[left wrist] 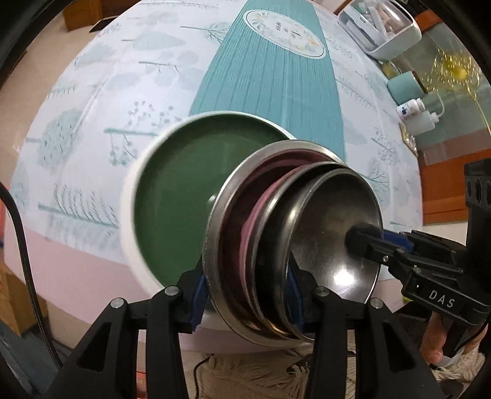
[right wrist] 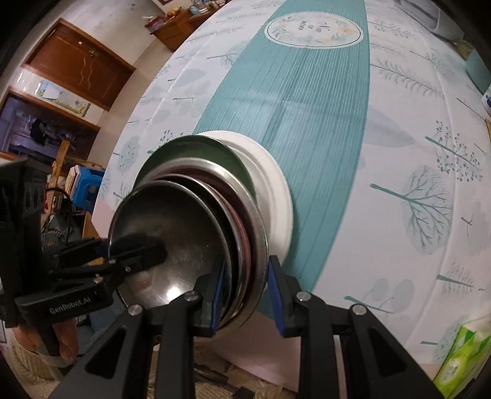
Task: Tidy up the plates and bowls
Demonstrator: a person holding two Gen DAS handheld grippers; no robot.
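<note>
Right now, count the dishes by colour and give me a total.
steel dishes: 3, nested
pink dish: 1, between the steel ones
green plate: 1, white outside
Total: 5

My table (right wrist: 399,129) has a white cloth with blue-green trees and leaves on it, and a wide teal stripe (left wrist: 276,92) runs down the middle. On the far side I see a white box (left wrist: 383,27) with a clear lid, a teal cup (left wrist: 405,87) and small white bottles (left wrist: 412,112). A green tissue pack (right wrist: 460,356) sits near my edge. Behind me is a brown wooden cabinet (right wrist: 79,64) — and a blue stool (right wrist: 87,184) on the floor.
</note>
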